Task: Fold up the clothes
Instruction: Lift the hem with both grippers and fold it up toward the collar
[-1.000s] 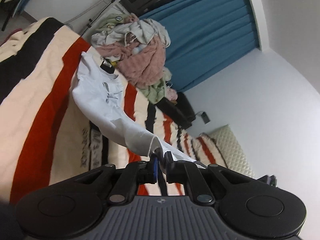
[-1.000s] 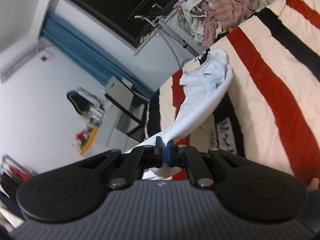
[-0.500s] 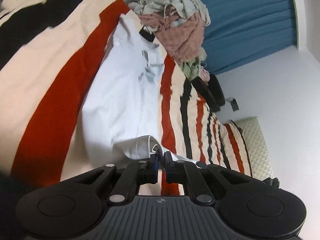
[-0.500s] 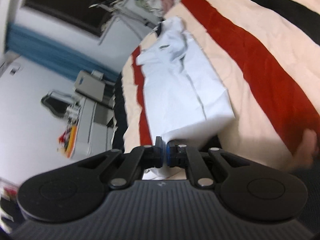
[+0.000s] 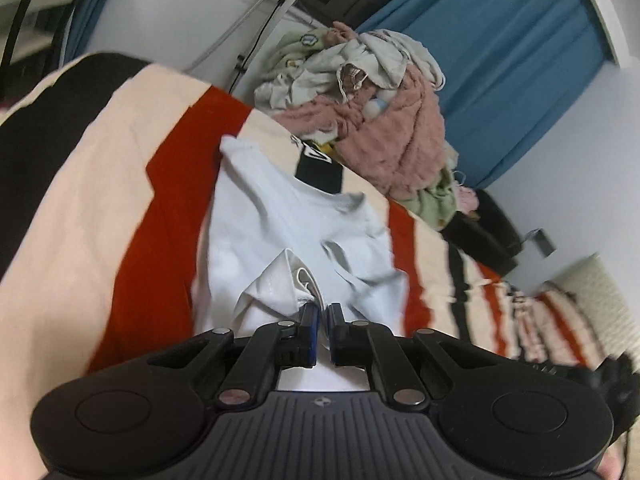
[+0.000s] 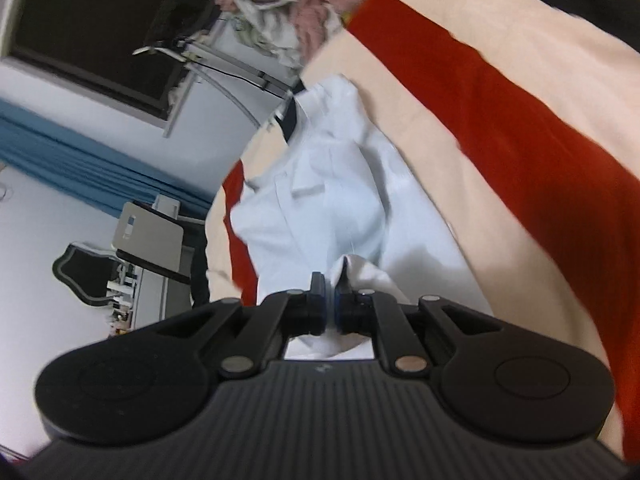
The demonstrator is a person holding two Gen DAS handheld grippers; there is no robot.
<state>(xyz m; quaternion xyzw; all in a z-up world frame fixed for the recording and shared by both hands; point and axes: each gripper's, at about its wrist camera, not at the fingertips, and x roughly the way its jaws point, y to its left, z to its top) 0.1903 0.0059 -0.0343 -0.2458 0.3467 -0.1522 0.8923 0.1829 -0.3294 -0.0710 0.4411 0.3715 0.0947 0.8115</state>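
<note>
At frame centre, the white shirt [image 5: 288, 216] is spread on the striped blanket [image 5: 100, 208], its hem pinched by the left gripper [image 5: 320, 314] and right gripper [image 6: 331, 292]. A lengthwise fold is judged underway; next, the hem should be carried toward the collar.

Blue curtain [image 5: 516, 60] (white walls [image 5: 592, 152])

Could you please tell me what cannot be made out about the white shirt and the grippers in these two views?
- Left wrist view: the white shirt's near hem is hidden behind the left gripper.
- Right wrist view: the fabric edge pinched in the right gripper disappears between the jaws; motion blur smears the shirt's chest print.
- Neither view shows the other gripper.
- The laundry pile is too tangled to count garments.
</note>
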